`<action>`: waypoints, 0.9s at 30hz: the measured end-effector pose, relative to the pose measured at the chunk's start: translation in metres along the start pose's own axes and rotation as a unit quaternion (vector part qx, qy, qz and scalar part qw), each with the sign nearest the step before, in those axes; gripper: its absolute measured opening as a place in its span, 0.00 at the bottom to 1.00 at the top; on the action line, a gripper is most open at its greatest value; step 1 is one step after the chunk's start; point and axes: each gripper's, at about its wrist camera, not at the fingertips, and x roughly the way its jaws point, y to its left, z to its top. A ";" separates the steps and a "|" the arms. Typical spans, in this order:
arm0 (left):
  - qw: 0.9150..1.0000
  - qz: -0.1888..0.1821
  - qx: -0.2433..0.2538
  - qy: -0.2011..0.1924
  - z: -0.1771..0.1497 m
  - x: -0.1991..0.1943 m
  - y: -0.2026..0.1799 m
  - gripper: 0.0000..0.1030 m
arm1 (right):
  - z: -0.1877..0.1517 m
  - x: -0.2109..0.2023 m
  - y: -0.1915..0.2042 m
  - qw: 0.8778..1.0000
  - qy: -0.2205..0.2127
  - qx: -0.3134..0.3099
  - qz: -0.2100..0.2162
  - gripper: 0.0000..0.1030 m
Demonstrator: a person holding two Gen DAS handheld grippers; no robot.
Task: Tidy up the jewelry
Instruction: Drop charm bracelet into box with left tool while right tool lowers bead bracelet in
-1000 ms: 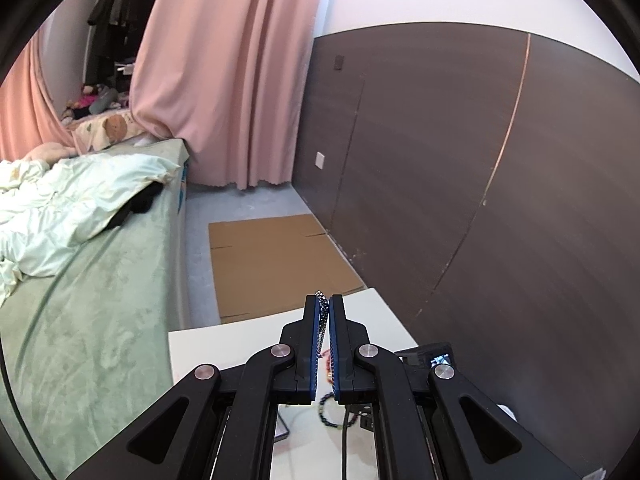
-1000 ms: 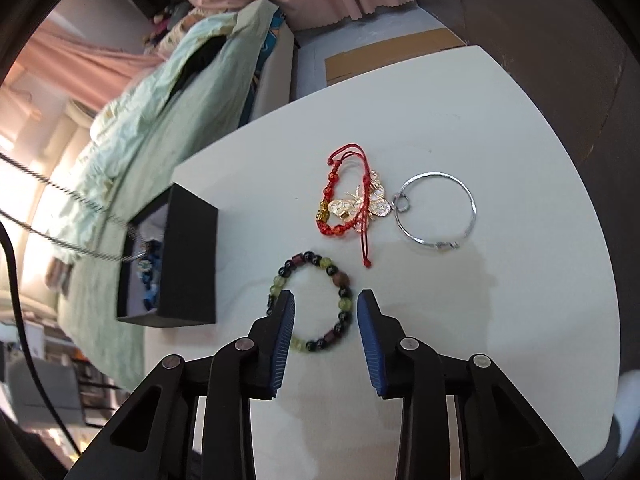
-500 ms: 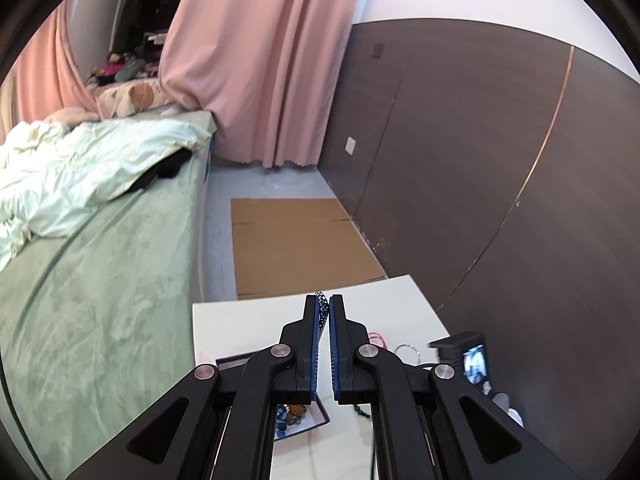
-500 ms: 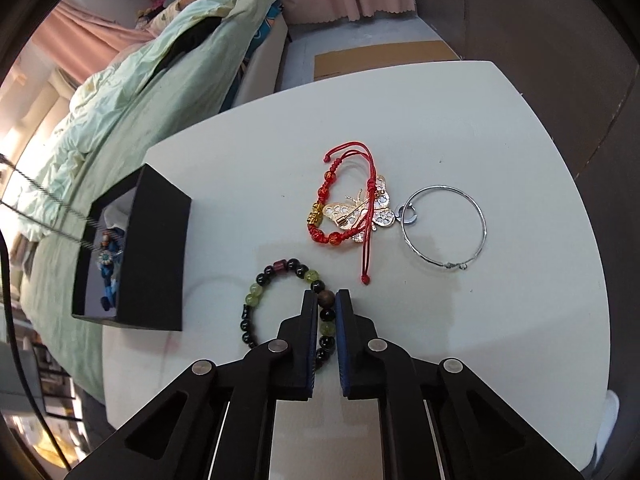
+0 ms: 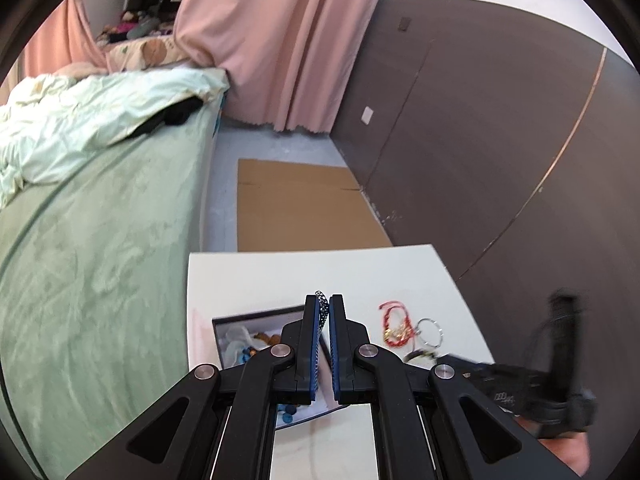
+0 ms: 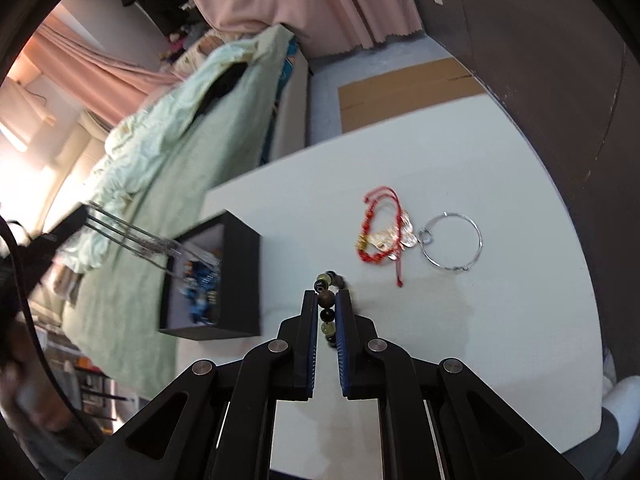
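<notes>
My left gripper point(image 5: 324, 304) is shut on a silver chain necklace point(image 5: 321, 297), held above the open black jewelry box point(image 5: 256, 316). In the right wrist view the chain point(image 6: 132, 236) hangs down into the box point(image 6: 240, 272), which holds blue pieces. My right gripper point(image 6: 327, 296) is shut on a green-and-dark bead bracelet point(image 6: 326, 280) and holds it just above the white table point(image 6: 480, 320). A red cord bracelet point(image 6: 378, 232) with a gold butterfly charm and a silver bangle point(image 6: 452, 242) lie on the table beyond it.
A bed with a green cover point(image 5: 100, 240) runs along the table's left side. A dark wall panel point(image 5: 500, 160) stands on the right. Flat cardboard point(image 5: 300, 208) lies on the floor past the table's far edge.
My right gripper shut on the bead bracelet and lifted it off the table. My left gripper lowered the chain toward the box, which now shows in its view.
</notes>
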 end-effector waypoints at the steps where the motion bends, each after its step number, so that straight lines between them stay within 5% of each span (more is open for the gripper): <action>1: 1.000 0.001 -0.004 0.004 -0.003 0.004 0.002 0.04 | 0.001 -0.005 0.003 1.000 -0.006 -0.001 0.003 0.10; 10: 0.994 -0.032 -0.057 0.084 -0.021 0.042 0.021 0.07 | 0.016 -0.032 0.039 0.999 -0.034 -0.023 0.035 0.10; 16: 0.994 -0.024 -0.081 0.075 -0.030 0.030 0.041 0.11 | 0.021 -0.025 0.064 0.997 -0.029 -0.036 0.056 0.10; 18: 0.993 -0.023 -0.088 0.071 -0.033 0.024 0.049 0.24 | 0.023 -0.019 0.074 0.997 -0.024 -0.041 0.064 0.10; 20: 0.993 -0.020 -0.096 0.059 -0.035 0.016 0.057 0.59 | 0.023 -0.013 0.083 0.996 -0.020 -0.046 0.069 0.10; 22: 0.994 -0.017 -0.106 0.037 -0.037 0.003 0.066 0.70 | 0.024 -0.005 0.093 0.996 -0.015 -0.051 0.073 0.10; 27: 0.993 -0.007 -0.116 0.024 -0.037 -0.014 0.083 0.71 | 0.026 0.017 0.110 0.995 -0.001 -0.058 0.075 0.10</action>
